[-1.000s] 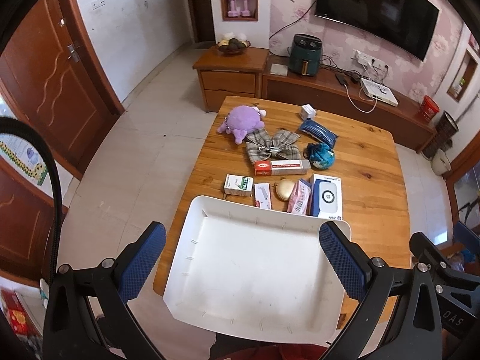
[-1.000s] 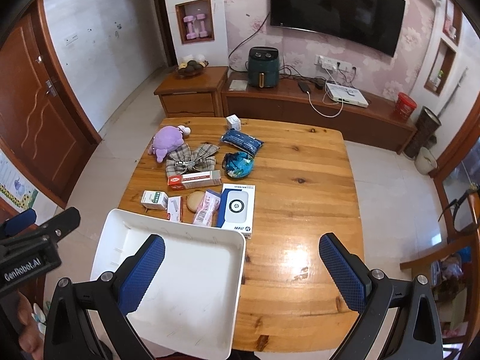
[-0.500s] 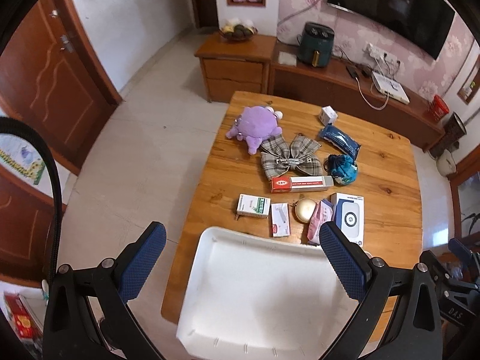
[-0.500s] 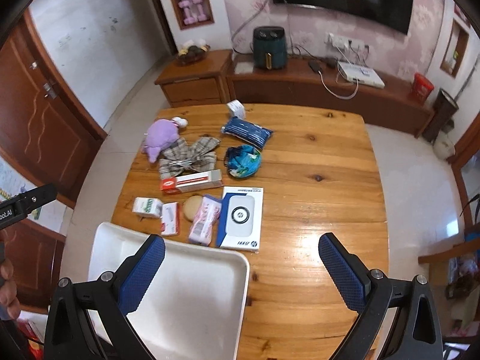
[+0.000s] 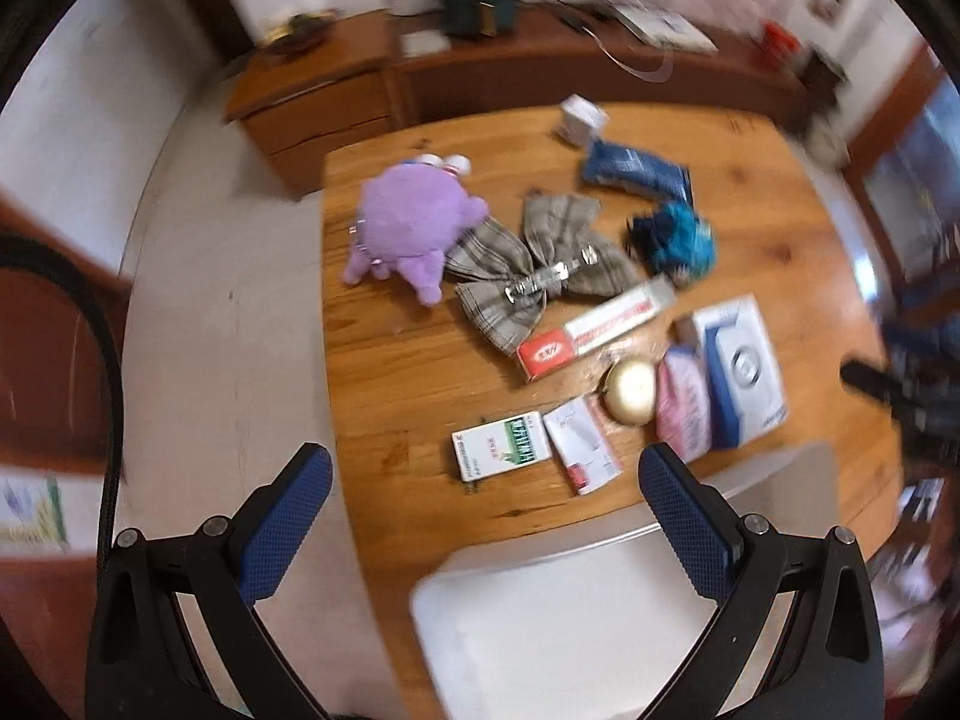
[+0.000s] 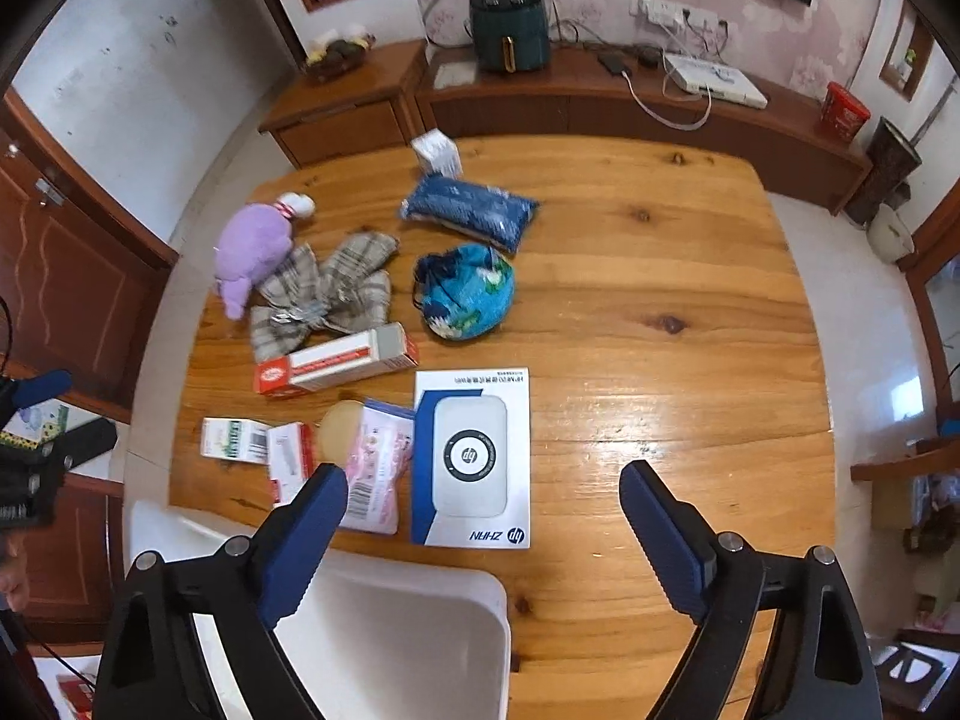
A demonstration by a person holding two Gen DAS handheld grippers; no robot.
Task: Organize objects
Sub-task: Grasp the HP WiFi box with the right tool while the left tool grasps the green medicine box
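Right now both grippers point steeply down over the near edge of a wooden table [image 6: 660, 300]. R gripper [image 6: 483, 501] is unclenched w/ nothing between its blue pads, and its jaws have just been closing a bit; the white/blue HP box [image 6: 474, 456] lies flat just ahead of it, betw. the fingertips, not touched. L gripper [image 5: 485, 495] is also spread wide, empty; just ahead of it sit a green-and-white medicine box [image 5: 501, 447] and a small red-and-white box [image 5: 582, 444]. White tray [image 6: 396, 630] is at the table's near edge, under and behind both claws; in the R view its rim runs below the left finger. R view is sharp and shows what the L view blurs or cuts: the "ZHAN" print on the HP box, barcode on the pink packet [image 6: 375, 471], the bare right half of the table, a dark green air fryer [image 6: 510, 27] on the sideboard beyond. L view, smeared by motion, shows the gold round compact [image 5: 630, 390] whole, whereas the pink packet covers part of it in the R view. Farther ahead of both: long red-white tube box [image 6: 336, 363], plaid bow [image 6: 324, 294], purple plush toy [image 5: 414, 222], blue drawstring pouch [image 6: 468, 294], blue packet [image 6: 468, 210], small white box [image 6: 438, 150]. L claw's black frame shows at far left of the R view.
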